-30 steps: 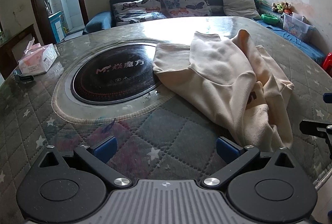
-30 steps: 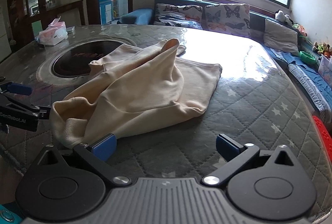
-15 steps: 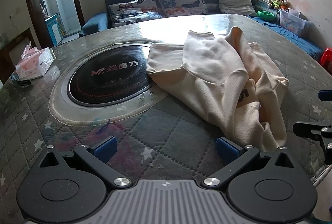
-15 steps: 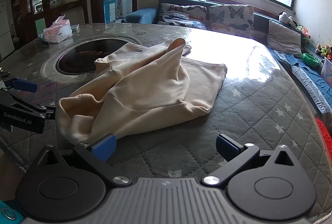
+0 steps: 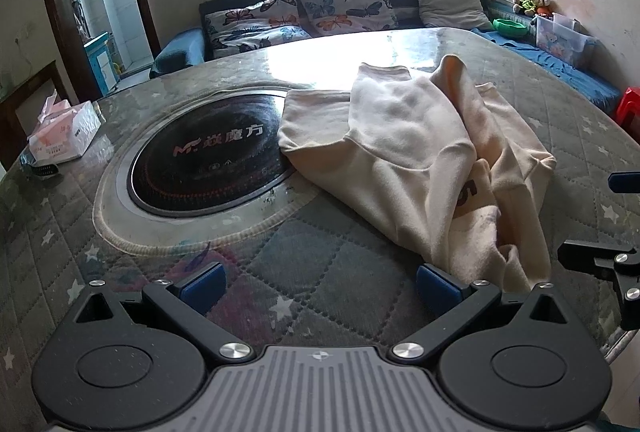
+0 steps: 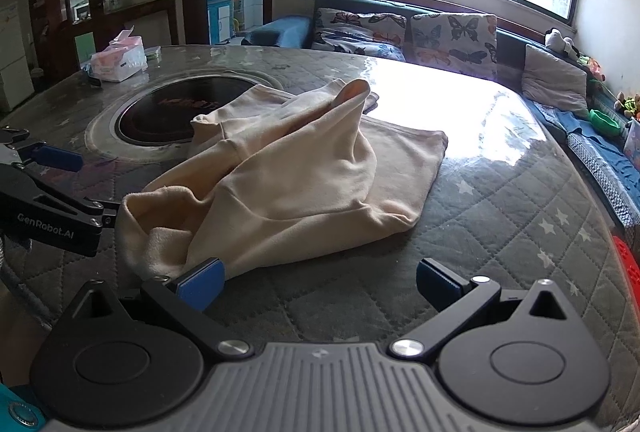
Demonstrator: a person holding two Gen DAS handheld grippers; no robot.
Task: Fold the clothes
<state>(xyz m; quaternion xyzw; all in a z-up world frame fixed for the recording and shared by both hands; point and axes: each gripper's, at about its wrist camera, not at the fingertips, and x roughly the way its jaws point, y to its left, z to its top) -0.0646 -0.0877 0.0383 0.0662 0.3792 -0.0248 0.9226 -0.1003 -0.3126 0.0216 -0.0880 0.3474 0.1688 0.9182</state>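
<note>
Both grippers empty, jaws apart: your left gripper (image 5: 318, 286) has the sweatshirt (image 5: 424, 159) hem lower right; right gripper (image 6: 318, 282) lower left.

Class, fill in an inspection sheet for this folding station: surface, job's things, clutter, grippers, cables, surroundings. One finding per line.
Surface: round table with grey star-quilted cover under glass; black round cooktop inset.
Job's things: cream fleece sweatshirt, crumpled, unfolded, one edge overlapping the cooktop.
Clutter: pink-and-white tissue box near the table's far left edge.
Grippers: left gripper open, empty; right gripper open, empty, at the garment's near edge.
Cables: nothing seen.
Surroundings: dark sofa with butterfly-print cushions, bright window, doorway.
</note>
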